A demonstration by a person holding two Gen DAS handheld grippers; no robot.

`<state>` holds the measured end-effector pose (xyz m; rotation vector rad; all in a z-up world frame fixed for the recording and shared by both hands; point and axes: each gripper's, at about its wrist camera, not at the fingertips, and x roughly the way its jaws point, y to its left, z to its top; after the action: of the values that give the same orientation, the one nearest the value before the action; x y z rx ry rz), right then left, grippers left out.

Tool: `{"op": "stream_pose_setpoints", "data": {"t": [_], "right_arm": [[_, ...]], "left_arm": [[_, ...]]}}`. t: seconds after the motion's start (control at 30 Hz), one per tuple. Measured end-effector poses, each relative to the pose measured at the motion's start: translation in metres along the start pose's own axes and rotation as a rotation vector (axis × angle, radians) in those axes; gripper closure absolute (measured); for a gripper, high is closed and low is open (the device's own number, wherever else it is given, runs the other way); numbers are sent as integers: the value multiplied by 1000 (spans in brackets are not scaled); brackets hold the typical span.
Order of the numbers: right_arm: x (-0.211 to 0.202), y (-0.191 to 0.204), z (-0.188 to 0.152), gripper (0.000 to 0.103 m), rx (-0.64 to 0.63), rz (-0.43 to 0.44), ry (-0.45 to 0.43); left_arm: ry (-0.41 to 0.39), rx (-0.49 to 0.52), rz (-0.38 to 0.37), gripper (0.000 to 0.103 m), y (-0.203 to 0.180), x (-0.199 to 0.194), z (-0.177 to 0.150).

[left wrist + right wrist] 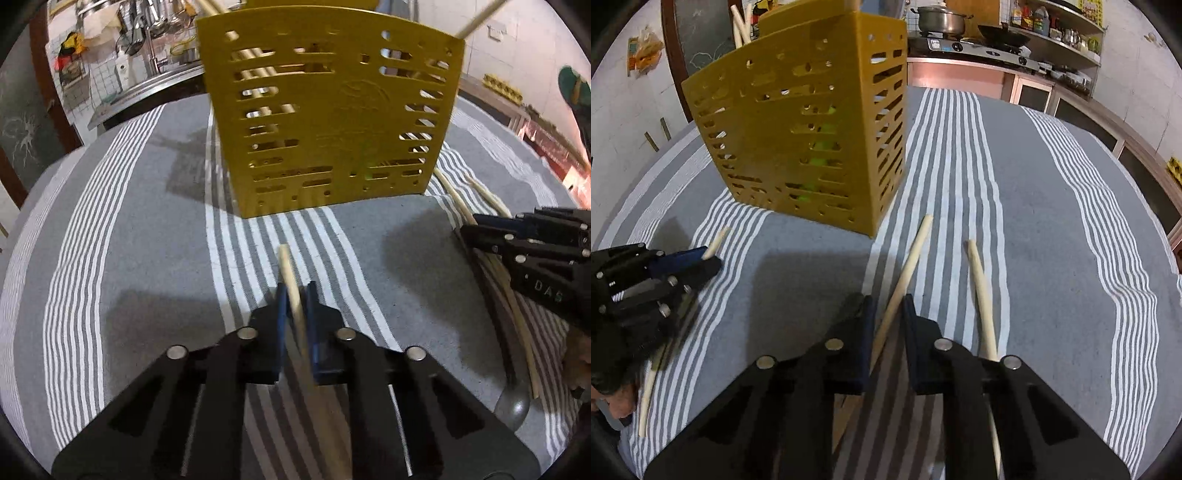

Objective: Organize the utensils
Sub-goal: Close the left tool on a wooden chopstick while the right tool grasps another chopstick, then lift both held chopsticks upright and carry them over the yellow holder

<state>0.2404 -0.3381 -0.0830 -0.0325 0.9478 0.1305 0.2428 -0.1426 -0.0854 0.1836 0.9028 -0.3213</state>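
A yellow perforated utensil holder stands upright on the striped cloth, with chopstick ends poking out of its top. Just in front of it, my left gripper is shut on a pale wooden chopstick whose tip sticks out past the blue pads. My right gripper is low over the cloth to the holder's right. Another chopstick lies between its jaws, with a gap showing on both sides. A third chopstick lies just right of that gripper.
A grey cloth with white stripes covers the table. A dark spoon lies under the right gripper. Behind are a stove with a pot and a pan, shelves, and hanging ladles.
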Motion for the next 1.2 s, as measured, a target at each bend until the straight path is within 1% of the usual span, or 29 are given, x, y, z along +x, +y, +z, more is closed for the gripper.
{"op": "stream_pose_setpoints", "data": {"t": [0.03, 0.07, 0.1, 0.23, 0.33, 0.4, 0.47, 0.57, 0.63, 0.73, 0.77, 0.8, 0.83, 0.87, 0.93, 0.97, 1.07, 1.13, 1.17, 1.2], "right_arm": [[-2, -1, -2, 90, 6, 8, 1], [-5, -2, -4, 94, 14, 26, 4], [-7, -2, -5, 97, 16, 34, 6], [-16, 1, -15, 97, -18, 48, 18], [-17, -1, -18, 97, -41, 50, 30], [-16, -2, -17, 97, -50, 52, 42], [-13, -1, -14, 97, -63, 49, 55], [-12, 2, -13, 97, -91, 32, 59], [-13, 5, -15, 97, -112, 18, 54], [-16, 6, -18, 97, -93, 28, 43], [-17, 5, -19, 97, -82, 33, 32], [-19, 5, -21, 97, -75, 34, 21], [-21, 5, -23, 97, -73, 34, 7], [-27, 7, -25, 97, -76, 55, -20], [-35, 8, -27, 97, -75, 56, -44], [-44, 9, -28, 97, -73, 59, -78], [-69, 8, -26, 97, -50, 82, -149], [-95, 7, -20, 97, -40, 123, -232], [-108, 6, -15, 97, -35, 137, -276], [-117, 6, -10, 97, -34, 143, -307]], "left_arm": [[1, -18, -16, 96, 4, -2, -1], [2, -26, -24, 96, 8, -2, 0], [4, -28, -31, 96, 9, -4, -1], [6, -41, -41, 95, 13, -8, -4], [12, -15, -20, 95, 9, -7, -4], [14, -14, -10, 90, 10, -7, -5], [21, 23, 16, 89, 4, -6, -6], [33, 56, 34, 87, 1, -7, -7], [33, 62, 36, 86, 1, -8, -9], [20, 55, 32, 86, 3, -10, -12], [19, 44, 27, 88, 4, -10, -12], [16, 43, 22, 95, 5, -10, -13], [16, 44, 22, 96, 5, -11, -13], [10, 38, 19, 96, 5, -13, -13], [-5, 24, -4, 97, 6, -18, -14], [-15, 20, -9, 98, 6, -22, -14], [-77, -2, -41, 98, 8, -41, -10], [-137, -21, -58, 98, 8, -58, -7], [-185, -29, -58, 98, 8, -75, -3], [-214, -33, -65, 98, 8, -85, 0]]}}
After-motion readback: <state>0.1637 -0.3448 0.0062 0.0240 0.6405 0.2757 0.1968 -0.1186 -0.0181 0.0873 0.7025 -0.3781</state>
